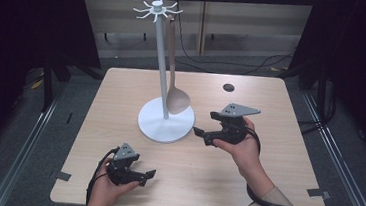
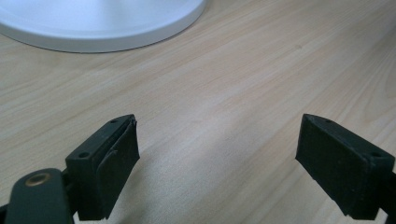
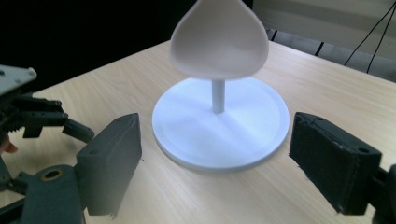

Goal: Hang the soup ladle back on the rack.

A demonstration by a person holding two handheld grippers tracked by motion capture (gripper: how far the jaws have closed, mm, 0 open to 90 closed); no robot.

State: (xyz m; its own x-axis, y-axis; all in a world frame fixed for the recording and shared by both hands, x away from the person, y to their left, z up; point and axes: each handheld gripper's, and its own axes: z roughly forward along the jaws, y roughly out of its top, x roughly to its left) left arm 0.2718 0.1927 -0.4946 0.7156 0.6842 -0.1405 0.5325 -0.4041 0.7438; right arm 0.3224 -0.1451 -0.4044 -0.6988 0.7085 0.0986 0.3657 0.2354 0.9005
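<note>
Pale wood-grain bench (image 1: pixel 276 161) carries a white metal stand with a round disc base (image 1: pixel 165 122) near its middle. A beige smooth spoon with a rounded bowl (image 1: pixel 177 100) hangs from the stand's hooked top, bowl just above the base. Left tool (image 1: pixel 147 174), held low near the bench's front edge, has its matte black jaws spread. Right tool (image 1: pixel 202 130), raised just beside the base, is likewise spread, holding nothing.

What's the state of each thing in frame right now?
spoon: hanging from the stand's top hooks, bowl down, just above the base.
stand: upright on the table, one spoon on it.
left gripper: open, holding nothing, low over the table.
right gripper: open, holding nothing, facing the stand's base.
</note>
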